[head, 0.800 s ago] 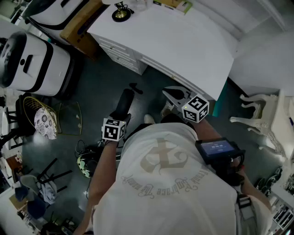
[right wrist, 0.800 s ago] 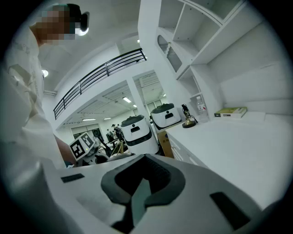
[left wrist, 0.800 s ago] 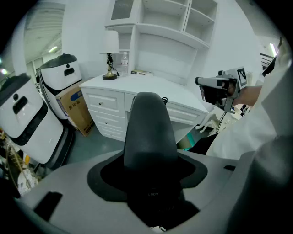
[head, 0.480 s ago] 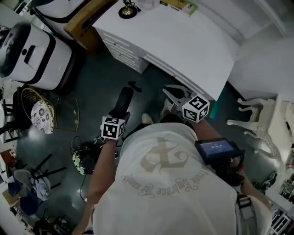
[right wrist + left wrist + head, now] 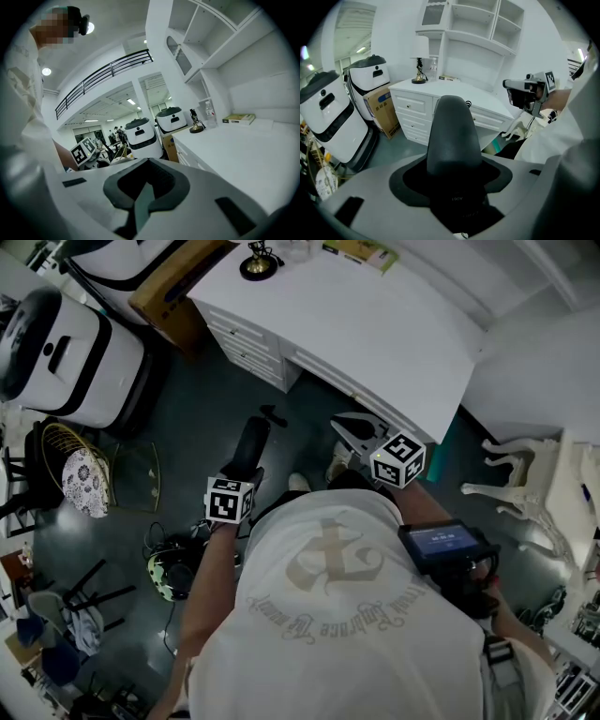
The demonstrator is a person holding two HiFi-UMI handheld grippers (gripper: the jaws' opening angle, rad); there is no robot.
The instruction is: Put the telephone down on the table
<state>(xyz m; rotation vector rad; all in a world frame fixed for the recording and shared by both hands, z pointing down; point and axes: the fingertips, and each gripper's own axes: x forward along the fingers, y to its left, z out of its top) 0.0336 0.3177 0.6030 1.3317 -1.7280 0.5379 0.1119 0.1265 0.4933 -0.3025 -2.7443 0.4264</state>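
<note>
The telephone is a black handset [image 5: 253, 442] [image 5: 452, 136] that sticks forward out of my left gripper [image 5: 244, 472] [image 5: 452, 192], whose jaws stand wide and shut on it. It hangs over the dark floor, short of the white table [image 5: 394, 334] [image 5: 454, 89] ahead. My right gripper [image 5: 354, 429] [image 5: 142, 199] is held near the table's front edge, jaws shut with nothing between them. In the left gripper view the right gripper [image 5: 525, 91] shows at the right.
A small lamp [image 5: 255, 261] and a book [image 5: 361, 251] stand at the table's far end. Two white machines [image 5: 66, 352] and a cardboard box [image 5: 173, 292] are at the left. A white chair [image 5: 525, 484] is at the right; a helmet [image 5: 169, 573] lies on the floor.
Both grippers keep almost the same place and grip. The head view has shifted a little, so the table and machines sit slightly higher in the picture.
</note>
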